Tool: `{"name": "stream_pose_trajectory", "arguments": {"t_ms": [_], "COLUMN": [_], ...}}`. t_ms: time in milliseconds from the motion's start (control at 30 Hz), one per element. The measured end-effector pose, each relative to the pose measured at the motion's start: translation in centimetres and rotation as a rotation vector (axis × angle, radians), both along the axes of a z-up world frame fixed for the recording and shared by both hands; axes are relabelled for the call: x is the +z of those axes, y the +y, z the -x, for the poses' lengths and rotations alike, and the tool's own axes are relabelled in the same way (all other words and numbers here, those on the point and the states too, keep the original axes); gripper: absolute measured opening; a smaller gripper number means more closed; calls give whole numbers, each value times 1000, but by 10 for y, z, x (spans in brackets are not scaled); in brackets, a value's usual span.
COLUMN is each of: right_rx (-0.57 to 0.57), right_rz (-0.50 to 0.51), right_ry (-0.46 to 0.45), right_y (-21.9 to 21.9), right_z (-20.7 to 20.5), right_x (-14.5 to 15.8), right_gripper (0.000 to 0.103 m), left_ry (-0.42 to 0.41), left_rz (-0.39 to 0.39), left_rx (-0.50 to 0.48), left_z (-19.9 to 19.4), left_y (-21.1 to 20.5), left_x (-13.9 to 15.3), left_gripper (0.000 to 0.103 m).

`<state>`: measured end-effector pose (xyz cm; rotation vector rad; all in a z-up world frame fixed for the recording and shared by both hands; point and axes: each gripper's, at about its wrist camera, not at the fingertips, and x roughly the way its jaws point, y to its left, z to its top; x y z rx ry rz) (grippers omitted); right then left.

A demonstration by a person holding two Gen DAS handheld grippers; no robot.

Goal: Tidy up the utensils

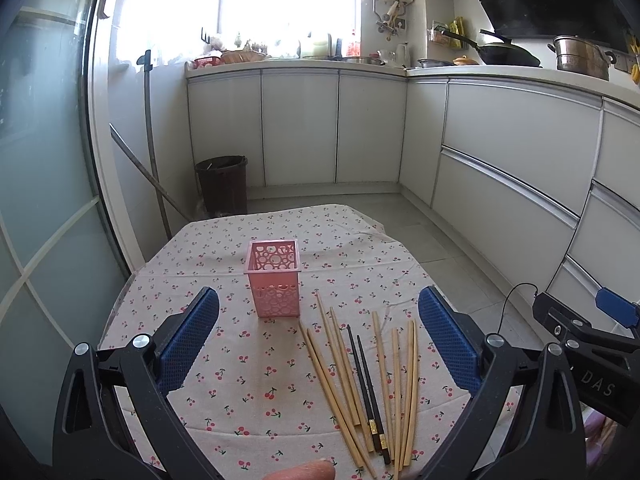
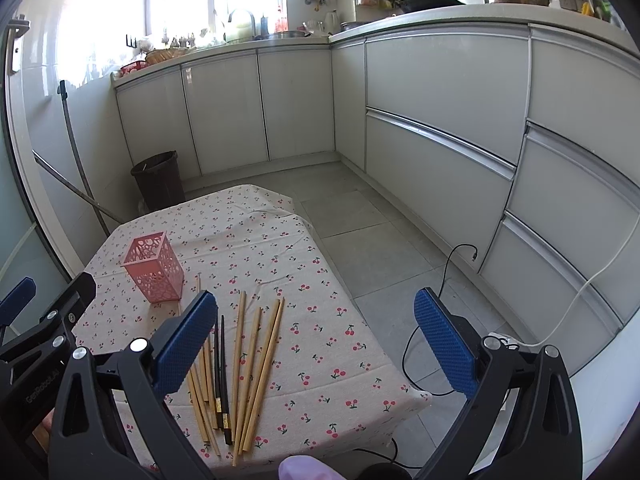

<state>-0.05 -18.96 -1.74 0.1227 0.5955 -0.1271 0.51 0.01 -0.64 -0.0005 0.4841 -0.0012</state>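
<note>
Nothing grasped yet: both grippers, left (image 1: 319,344) and right (image 2: 316,344), hung wide open, empty; next, pinch chopsticks (image 1: 360,384) beside the holder (image 1: 274,282)

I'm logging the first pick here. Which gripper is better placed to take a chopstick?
Probably the left gripper: its open fingers frame the chopsticks and the pink holder. The right gripper, also open, points mostly past the table edge.
</note>
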Motion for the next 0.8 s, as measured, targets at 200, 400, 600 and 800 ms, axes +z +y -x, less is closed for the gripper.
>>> {"name": "stream_pose_trajectory", "arguments": {"t_ms": [200,400,600,800], "right_rx": [-1,0,0,0], "right_rz": [2,2,2,2], "right_ry": [2,4,5,5], "right_y": [1,1,1,1], "right_z": [0,0,0,0], "right_x": [-1,-1,-1,-1], "right_gripper": [96,96,96,96], "left_ry": [1,3,2,4], "left_rz": [-4,-3,-4,-4], "left_rx": [-1,0,1,3], "left_z": [0,0,0,-1], "left_y": [0,2,2,4], "left_x": [0,-1,-1,-3], "left_gripper": [96,96,96,96]}}
